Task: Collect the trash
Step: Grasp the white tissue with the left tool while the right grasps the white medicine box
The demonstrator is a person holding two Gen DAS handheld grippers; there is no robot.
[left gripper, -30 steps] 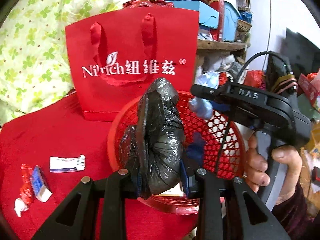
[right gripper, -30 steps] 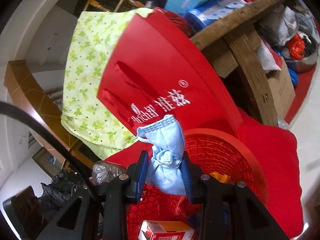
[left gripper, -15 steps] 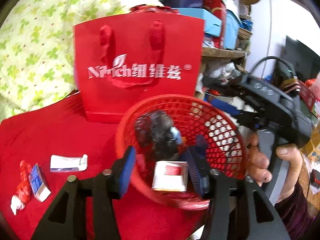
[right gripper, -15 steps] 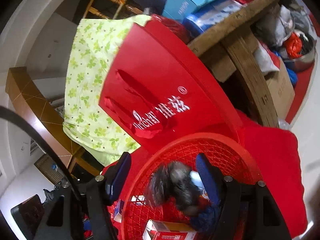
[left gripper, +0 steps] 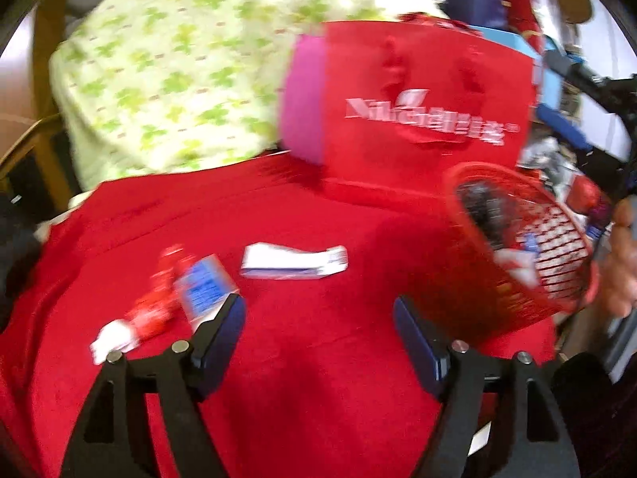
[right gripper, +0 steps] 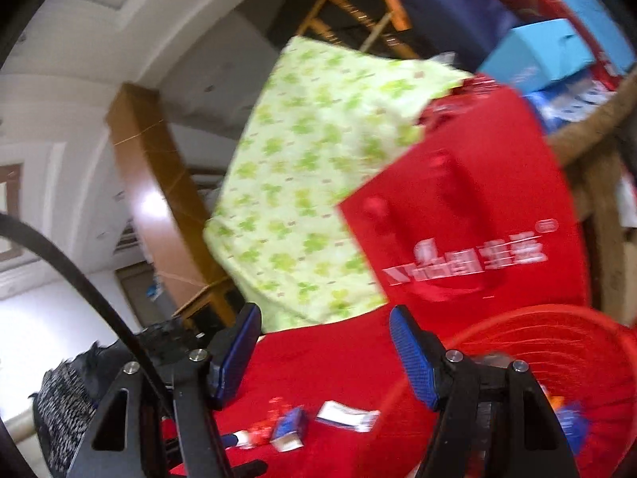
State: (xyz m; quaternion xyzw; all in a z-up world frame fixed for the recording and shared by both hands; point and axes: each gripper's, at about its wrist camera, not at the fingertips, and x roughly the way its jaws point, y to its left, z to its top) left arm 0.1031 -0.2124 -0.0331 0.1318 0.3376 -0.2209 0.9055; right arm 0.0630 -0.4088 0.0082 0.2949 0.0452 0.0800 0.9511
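- The left gripper (left gripper: 318, 318) has its jaws spread and still opening, with nothing between them but red cloth (left gripper: 310, 358) covering the desk.
- Just past its left jaw lies a small blue-and-white box (left gripper: 205, 288), touching a red wrapper (left gripper: 157, 306) with a white end, further left.
- Straight ahead of the jaws, a little beyond, lies a flat white packet (left gripper: 292, 265) with a dark stripe.
- To the right of the right jaw sits a red mesh basket (left gripper: 469, 286); trash shows inside it, a black crumpled lump and some white and blue pieces, all blurred.
- A hand (left gripper: 621, 259) shows at the basket's far right edge.
- Behind the basket stands a red paper bag (left gripper: 422, 107) with white lettering, and left of that a green clover-print cloth (left gripper: 191, 79).
- The right gripper (right gripper: 324, 348) also has its jaws apart, empty, pointing over the red cloth toward the clover-print cloth.
- Below and between its jaws lie the blue box (right gripper: 290, 432), the white packet (right gripper: 346, 416) and the red wrapper (right gripper: 258, 434).
- The basket (right gripper: 597, 334) sits behind its right jaw, the red bag (right gripper: 477, 219) above it.
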